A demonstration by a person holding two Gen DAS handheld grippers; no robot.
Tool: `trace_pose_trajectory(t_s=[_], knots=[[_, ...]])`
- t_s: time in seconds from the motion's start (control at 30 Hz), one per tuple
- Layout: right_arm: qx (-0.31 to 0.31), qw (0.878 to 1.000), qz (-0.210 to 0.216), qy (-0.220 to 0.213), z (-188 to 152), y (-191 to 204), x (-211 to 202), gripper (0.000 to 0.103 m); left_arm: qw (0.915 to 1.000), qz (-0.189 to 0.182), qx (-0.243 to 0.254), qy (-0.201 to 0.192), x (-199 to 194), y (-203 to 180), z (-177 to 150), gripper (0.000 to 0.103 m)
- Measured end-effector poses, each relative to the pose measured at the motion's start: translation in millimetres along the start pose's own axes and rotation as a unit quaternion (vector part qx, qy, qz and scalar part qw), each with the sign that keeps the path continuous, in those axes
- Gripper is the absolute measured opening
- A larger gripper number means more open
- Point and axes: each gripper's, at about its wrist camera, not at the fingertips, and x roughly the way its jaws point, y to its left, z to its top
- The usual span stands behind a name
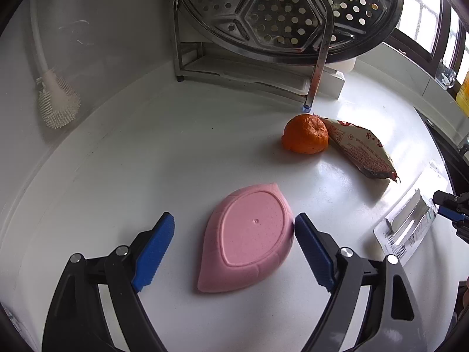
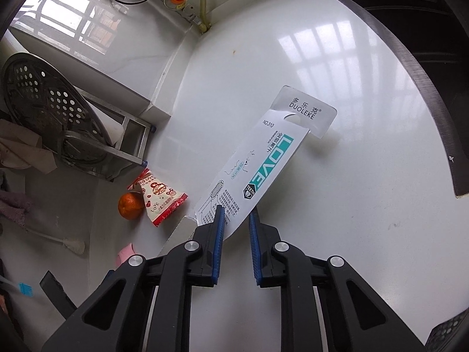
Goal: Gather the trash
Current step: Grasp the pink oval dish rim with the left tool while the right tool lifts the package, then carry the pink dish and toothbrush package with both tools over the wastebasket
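My right claw (image 2: pixel 236 215) pinches one flat glossy card package (image 2: pixel 263 158). My left claw (image 1: pixel 234 228) gapes wide around one matte pink leaf-shaped dish (image 1: pixel 249 234). One wrinkled orange (image 1: pixel 304 134), one crinkly wrapper (image 1: pixel 363 149).

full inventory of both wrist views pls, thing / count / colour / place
pink dish: 1, pink, upside down on the counter between the left fingers
orange: 1, orange, by the rack foot, touching the snack wrapper
snack wrapper: 1, red and white, right of the orange
toothbrush package: 1, white with teal print, counter, near end between the right fingers
steamer plate: 1, perforated steel, leaning in the rack
dish rack: 1, steel, back of counter
brush: 1, white, against the wall at left
countertop: 1, white
left gripper: 1, black with blue pads, open around the dish
right gripper: 1, black with blue pads, grip unclear
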Motion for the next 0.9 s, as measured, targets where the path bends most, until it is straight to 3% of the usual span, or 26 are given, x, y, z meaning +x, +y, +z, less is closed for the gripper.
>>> trace_pose_trajectory(t_s=[0.13, 0.2, 0.23, 0.53, 0.9], knots=[[-0.007, 1.000, 0.003, 0.000, -1, 2, 0, 0.016, 0.9998, 0.001, 0.019, 0.003, 6, -3, -3, 0.083], [-0.007, 1.000, 0.005, 0.001, -1, 3, 0, 0.016, 0.9997, -0.006, 0.026, 0.002, 6, -5, -3, 0.074], [-0.008, 1.000, 0.006, 0.000, -2, 3, -1, 0.016, 0.9995, -0.005, 0.030, -0.002, 5, -6, -2, 0.062], [-0.050, 0.999, 0.013, -0.006, -5, 17, -13, 0.012, 0.9997, -0.013, 0.019, 0.003, -9, -12, -11, 0.062], [-0.106, 0.994, 0.031, -0.003, -21, 22, -48, 0.004, 0.9993, -0.024, 0.026, -0.013, -75, -35, -41, 0.062]])
